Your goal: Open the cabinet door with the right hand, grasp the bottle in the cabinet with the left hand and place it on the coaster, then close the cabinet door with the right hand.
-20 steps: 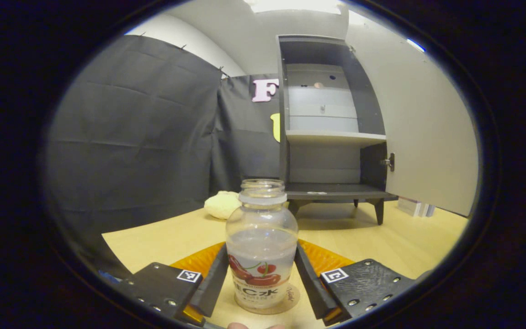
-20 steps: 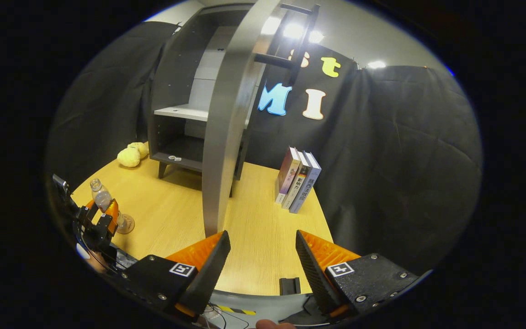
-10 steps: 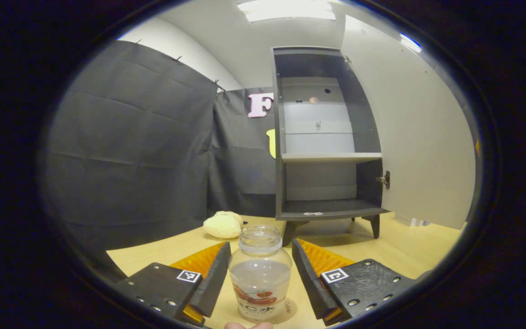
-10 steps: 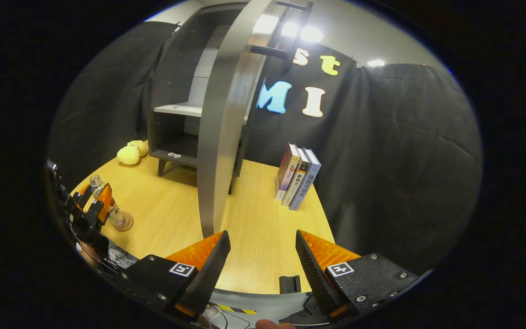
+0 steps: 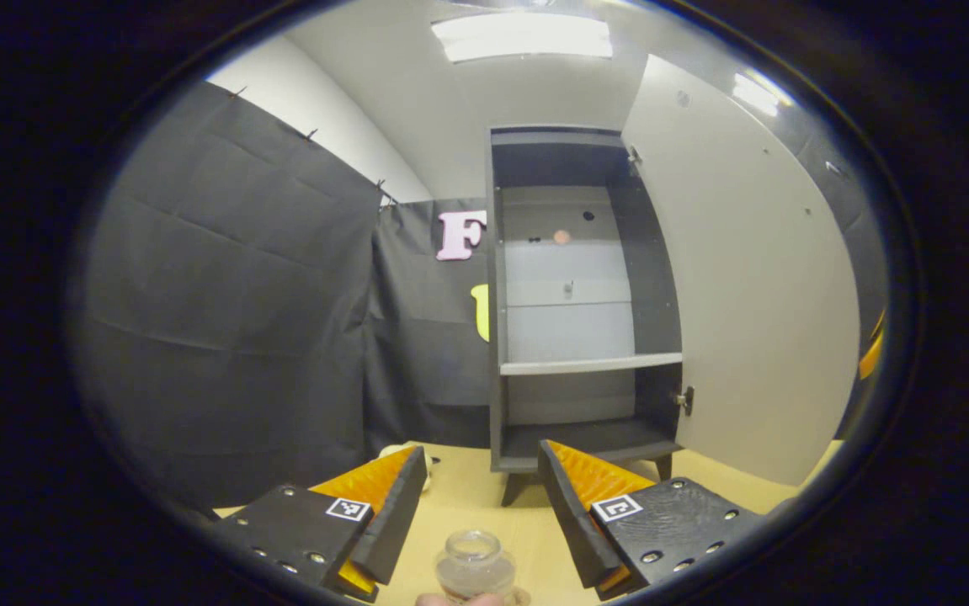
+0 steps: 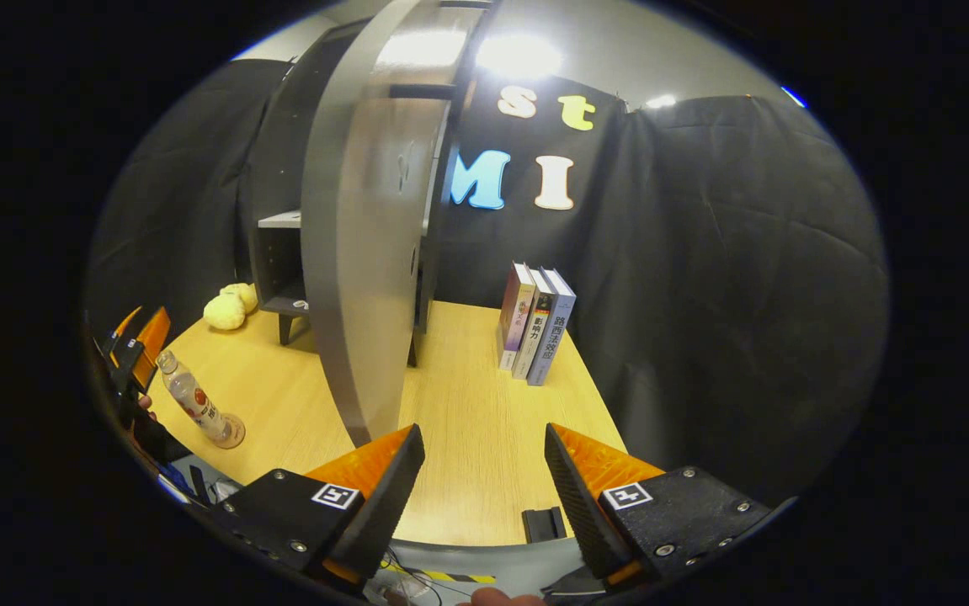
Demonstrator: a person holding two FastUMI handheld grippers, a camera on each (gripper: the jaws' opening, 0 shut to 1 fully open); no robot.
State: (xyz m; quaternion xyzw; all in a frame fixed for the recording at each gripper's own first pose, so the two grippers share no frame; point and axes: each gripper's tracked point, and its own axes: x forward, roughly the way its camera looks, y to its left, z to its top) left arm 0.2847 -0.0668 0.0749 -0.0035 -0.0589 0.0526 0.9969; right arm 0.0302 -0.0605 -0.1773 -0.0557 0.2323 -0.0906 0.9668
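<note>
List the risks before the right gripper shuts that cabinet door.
The cabinet door stands wide open just ahead of the right gripper; a hard shove might rock the cabinet on its thin legs. The uncapped bottle on its coaster stands close under the left gripper, so a careless move may tip and spill it.

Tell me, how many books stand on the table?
3. The books stand upright side by side on the table, right of the cabinet door, against the black cloth; others may be hidden.
</note>
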